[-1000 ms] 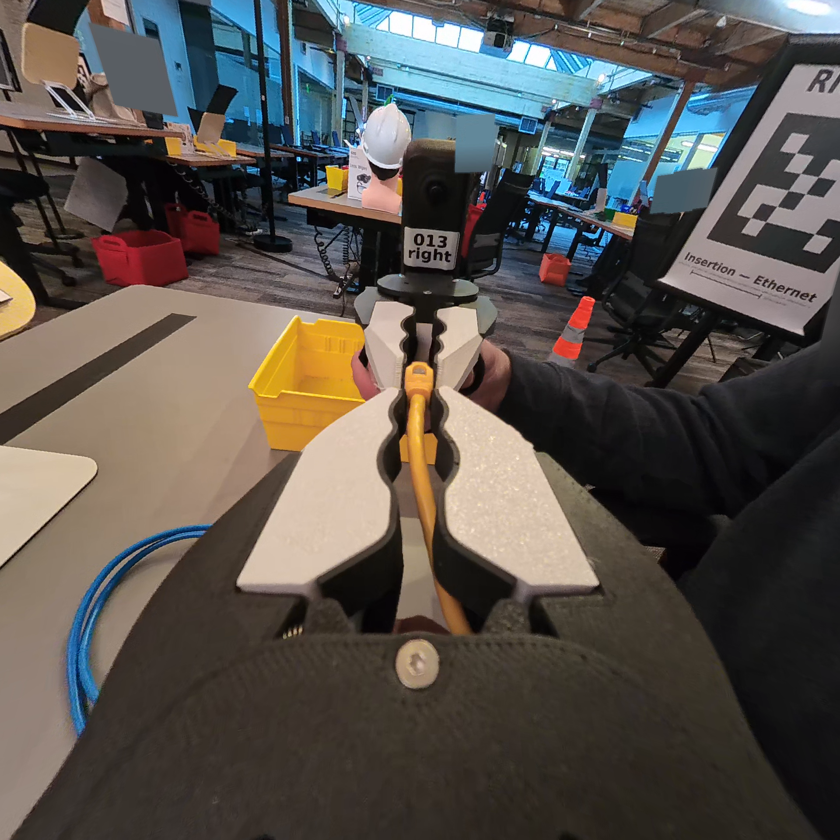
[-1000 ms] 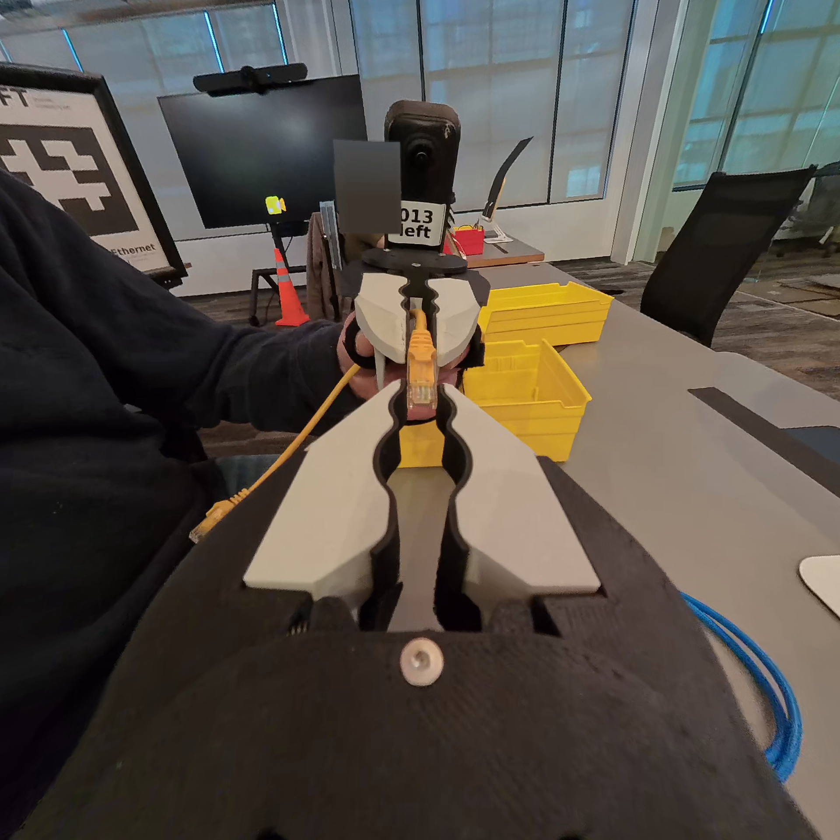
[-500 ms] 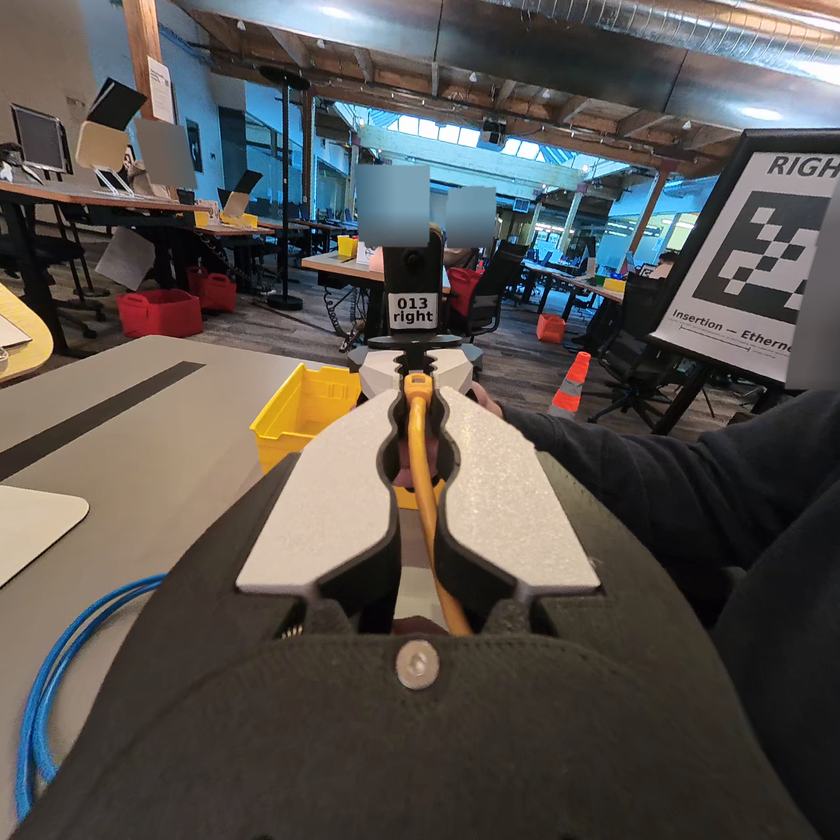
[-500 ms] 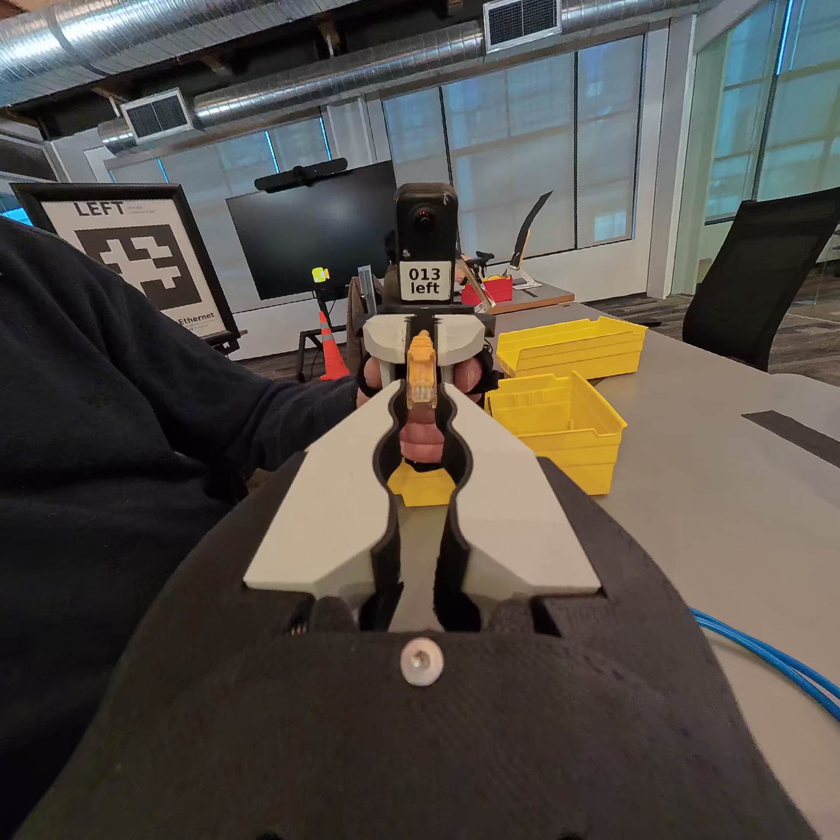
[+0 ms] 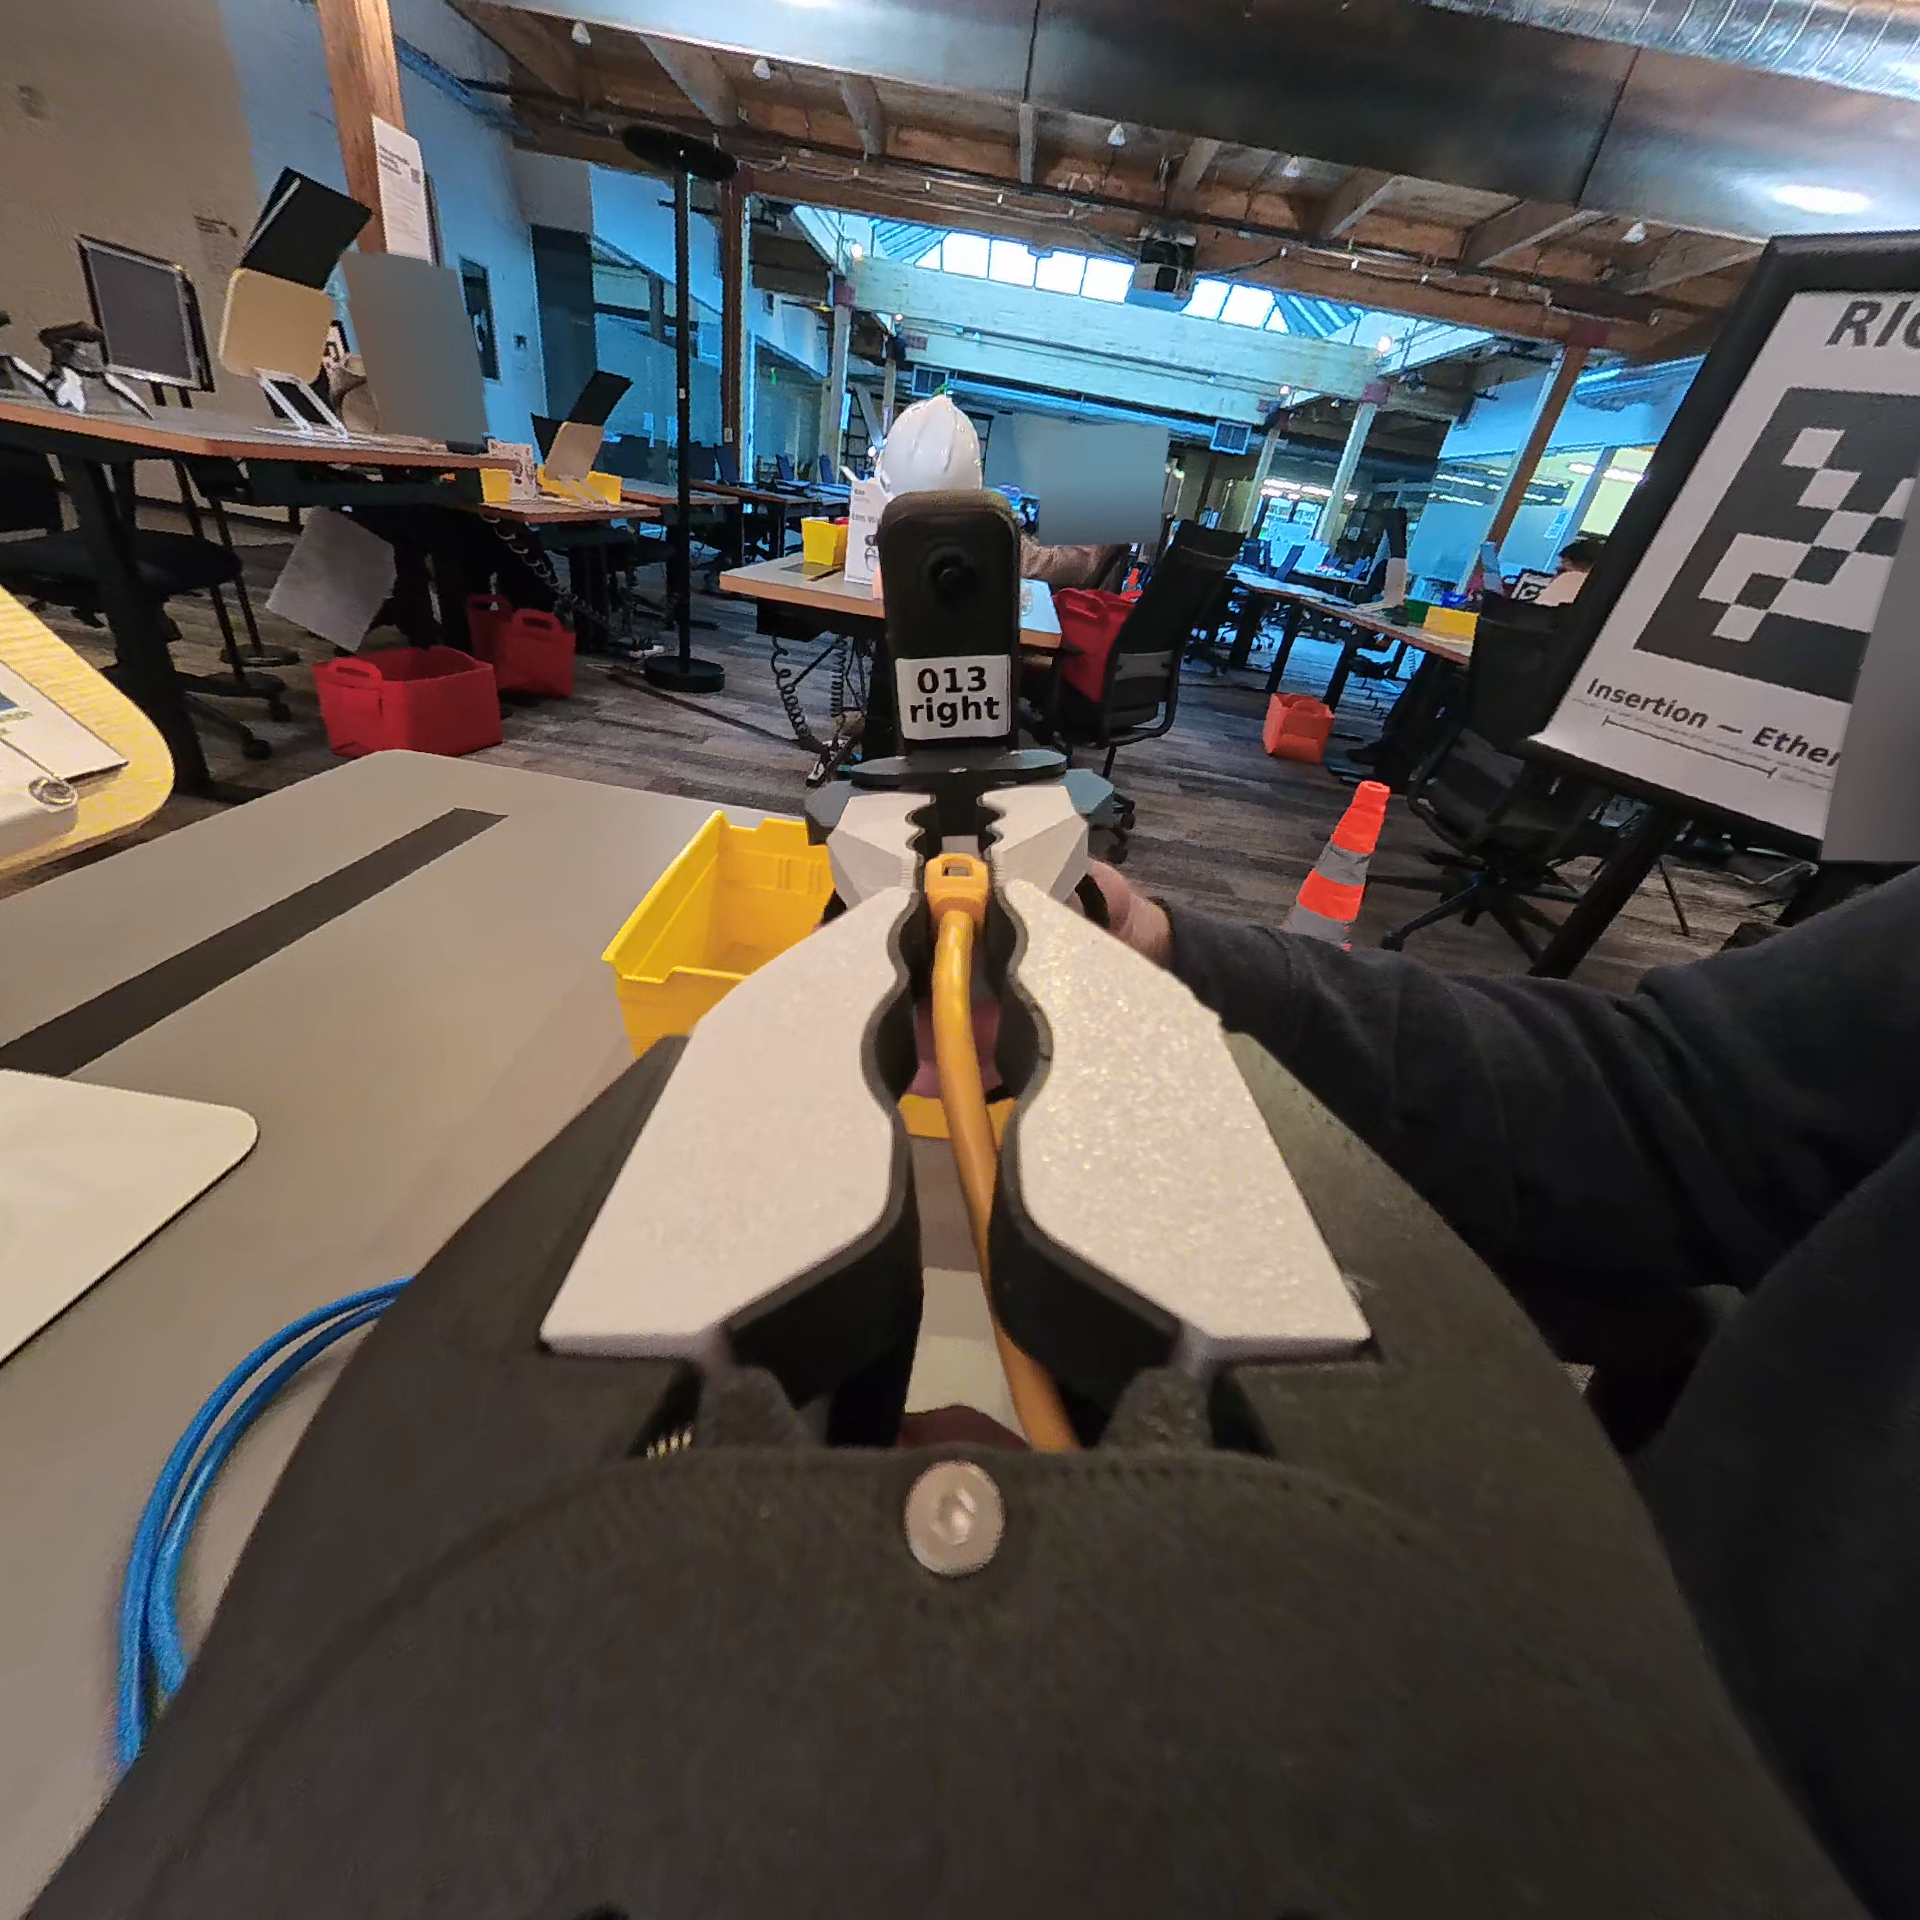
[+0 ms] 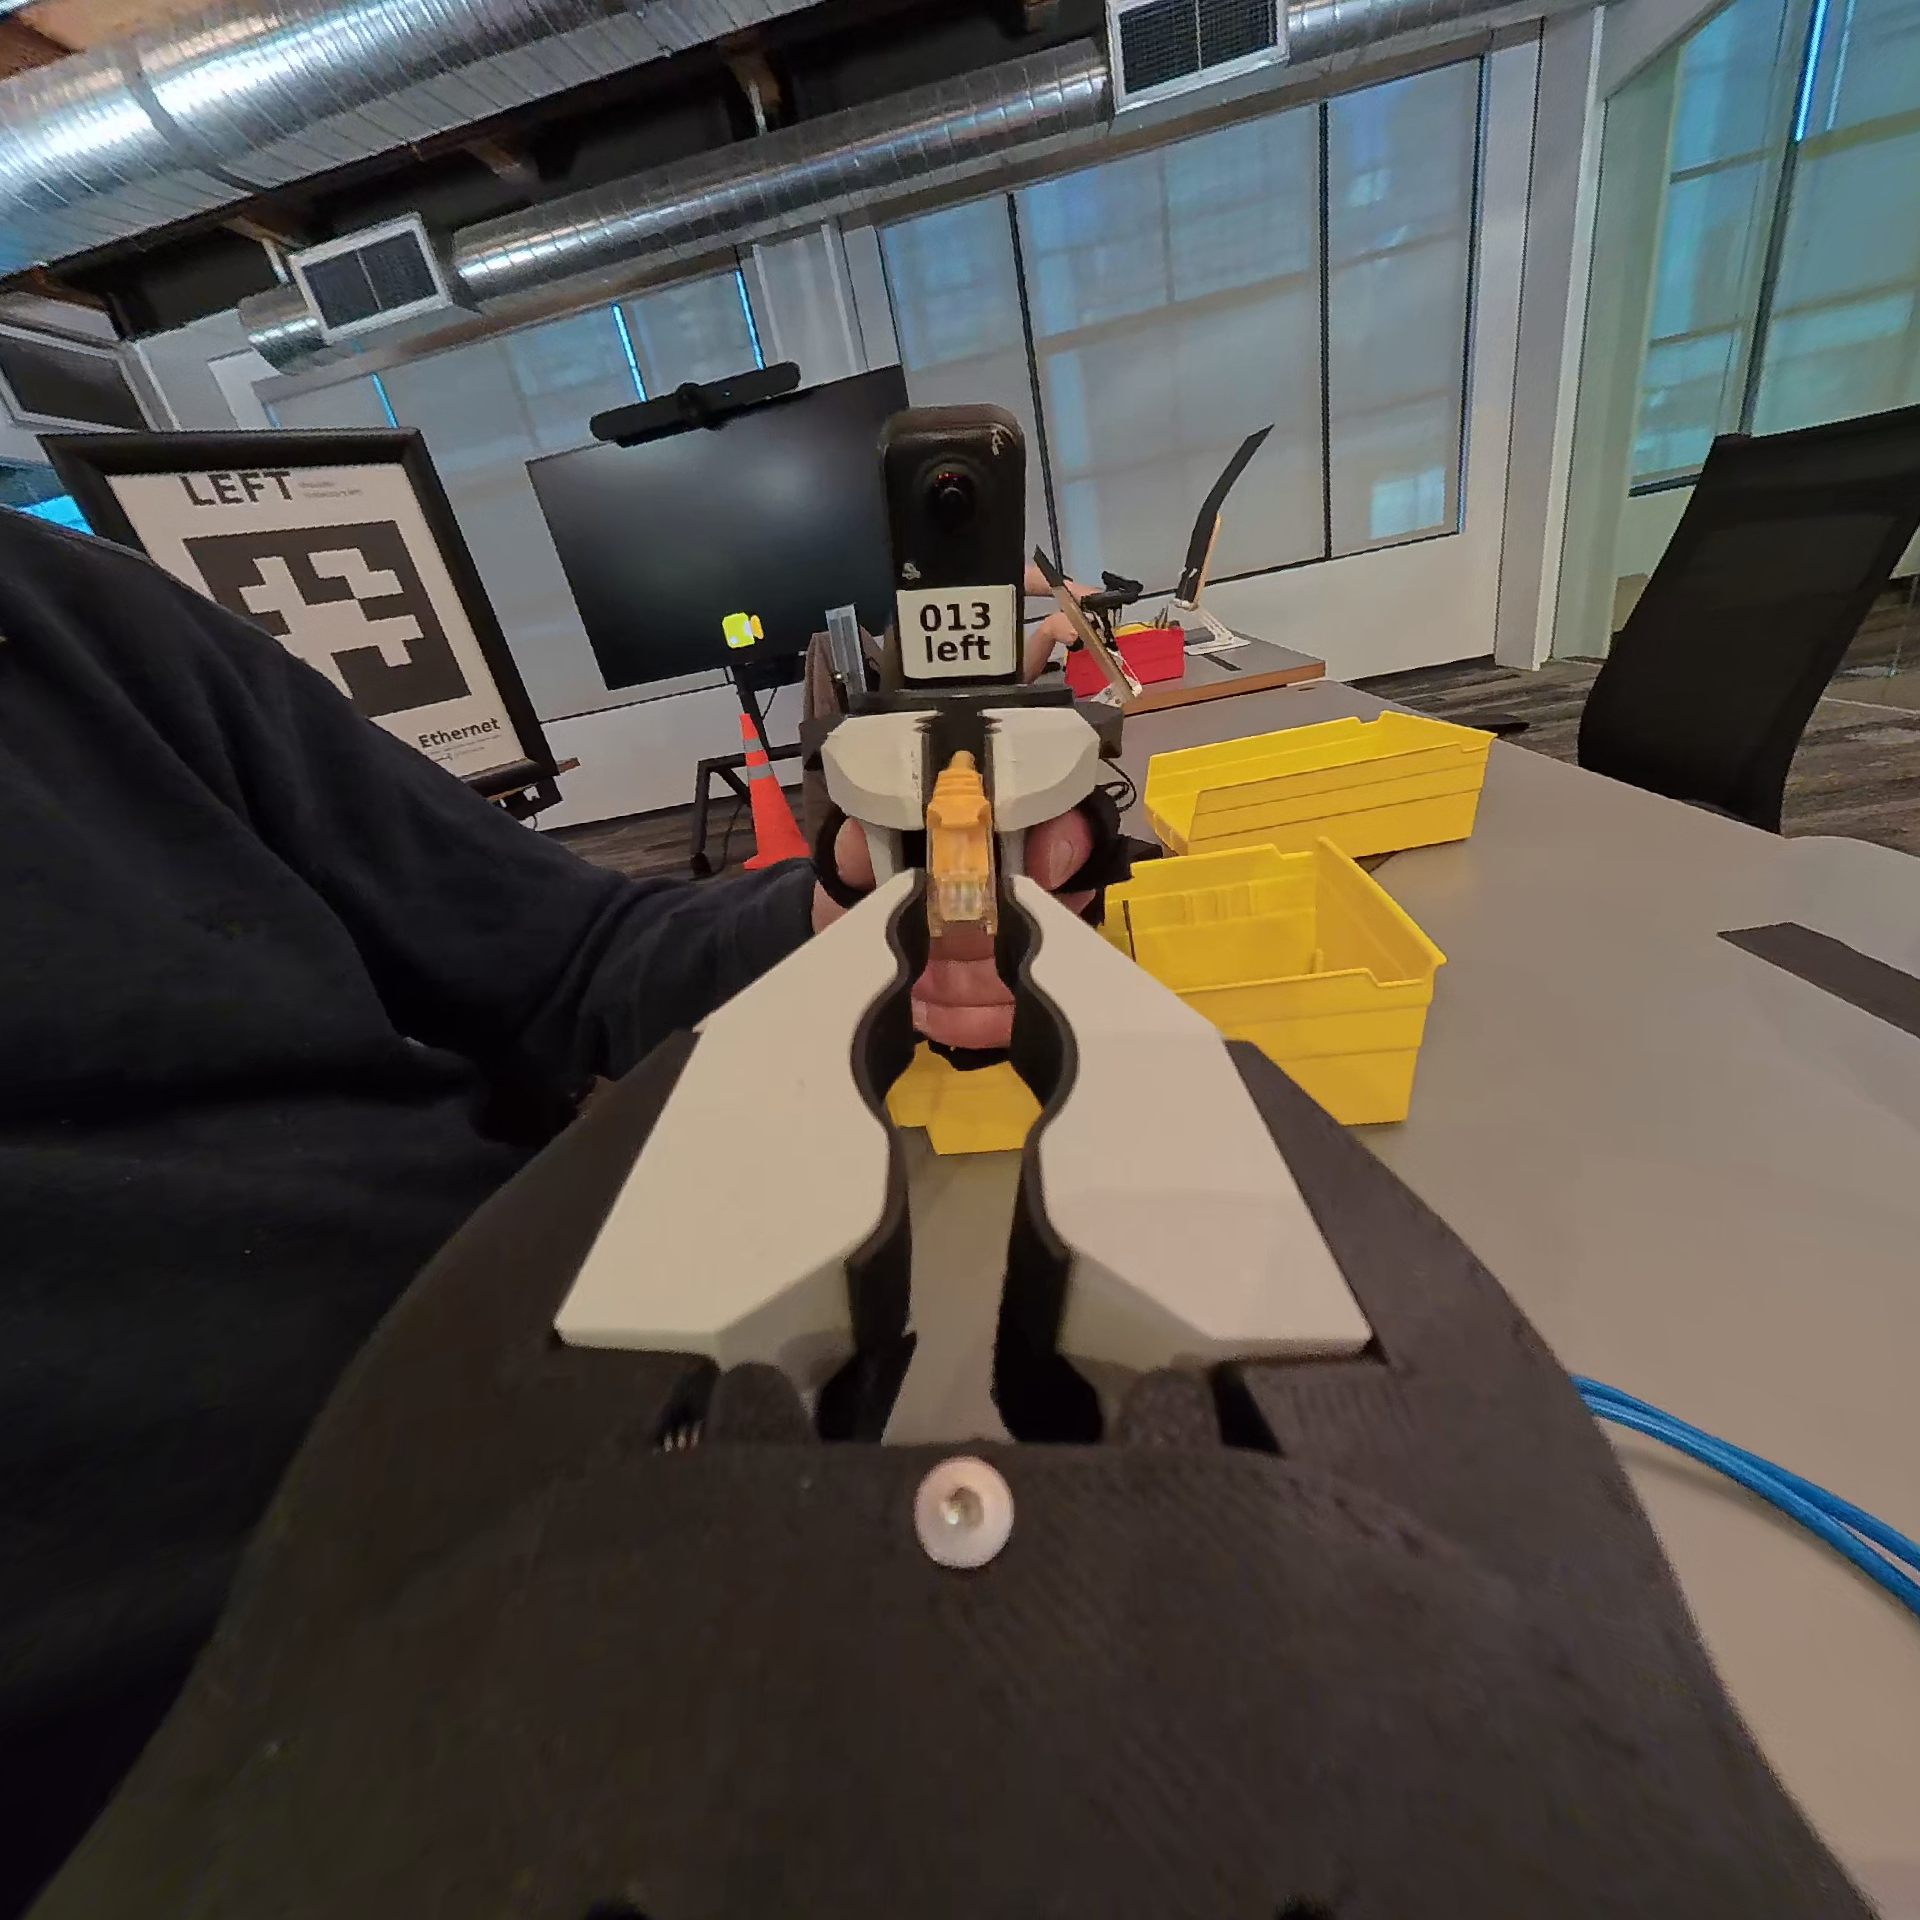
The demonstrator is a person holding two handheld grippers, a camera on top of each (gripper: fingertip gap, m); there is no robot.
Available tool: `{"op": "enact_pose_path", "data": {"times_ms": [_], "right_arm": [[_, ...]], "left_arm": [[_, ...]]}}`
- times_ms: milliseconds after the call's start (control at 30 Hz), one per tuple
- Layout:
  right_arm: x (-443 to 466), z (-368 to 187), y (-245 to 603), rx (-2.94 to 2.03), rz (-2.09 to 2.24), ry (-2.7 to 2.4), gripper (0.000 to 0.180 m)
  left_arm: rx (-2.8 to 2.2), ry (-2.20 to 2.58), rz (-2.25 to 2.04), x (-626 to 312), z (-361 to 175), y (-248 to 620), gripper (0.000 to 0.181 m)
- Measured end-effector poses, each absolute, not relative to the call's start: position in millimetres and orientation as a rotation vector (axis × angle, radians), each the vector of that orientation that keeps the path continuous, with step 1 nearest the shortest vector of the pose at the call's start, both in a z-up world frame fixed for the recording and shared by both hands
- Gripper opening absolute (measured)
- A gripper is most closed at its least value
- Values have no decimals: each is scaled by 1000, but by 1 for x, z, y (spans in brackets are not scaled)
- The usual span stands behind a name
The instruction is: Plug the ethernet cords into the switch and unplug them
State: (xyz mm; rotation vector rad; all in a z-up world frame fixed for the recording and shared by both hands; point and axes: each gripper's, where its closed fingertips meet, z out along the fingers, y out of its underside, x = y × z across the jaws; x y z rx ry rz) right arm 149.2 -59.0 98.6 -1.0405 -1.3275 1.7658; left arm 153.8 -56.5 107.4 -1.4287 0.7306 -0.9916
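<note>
An orange ethernet cord (image 5: 961, 1091) runs up between my left gripper's fingers (image 5: 956, 914), which are shut on it. Its plug (image 6: 958, 852) sticks out past the left fingertips. The two grippers face each other tip to tip above the grey table (image 6: 1662, 1091). My right gripper (image 6: 958, 899) has its fingertips closed against the sides of the plug's end; it also shows in the left wrist view (image 5: 954, 831). A blue ethernet cord (image 5: 177, 1507) lies looped on the table, and it also shows in the right wrist view (image 6: 1766, 1475). No switch is in view.
Yellow bins (image 6: 1278, 966) stand on the table behind the grippers, with a second stack (image 6: 1320, 779) farther back. A white board's corner (image 5: 94, 1195) lies at the left. A person's dark sleeves (image 5: 1507, 1091) border the grippers. Orange cones and sign easels stand on the floor beyond. My left and right fingertips are right by each other.
Both grippers have tilted upward together, so more ceiling shows. The orange cord stays held between them. The cord's loose far end has dropped out of the right wrist view.
</note>
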Motion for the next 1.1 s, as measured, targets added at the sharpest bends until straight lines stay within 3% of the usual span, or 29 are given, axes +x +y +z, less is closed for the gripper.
{"op": "enact_pose_path", "data": {"times_ms": [333, 533, 733, 833, 1100], "right_arm": [[148, 54, -31, -1236, 1491, -1417, 30], [157, -51, 1, -1585, 937, -1726, 38], [163, -112, 11, -1724, 588, -1912, 31], [157, -123, 11, -1750, 536, -1930, 11], [142, -144, -15, -1794, 500, -2086, 13]], "left_arm": [[-1501, 711, -955, 127, 104, -58, 10], [-1545, 699, -923, 103, 101, -61, 10], [-1611, 708, -865, 80, 92, -67, 10], [-1622, 697, -864, 72, 88, -71, 10], [-1623, 669, -880, 60, 79, -78, 10]]}}
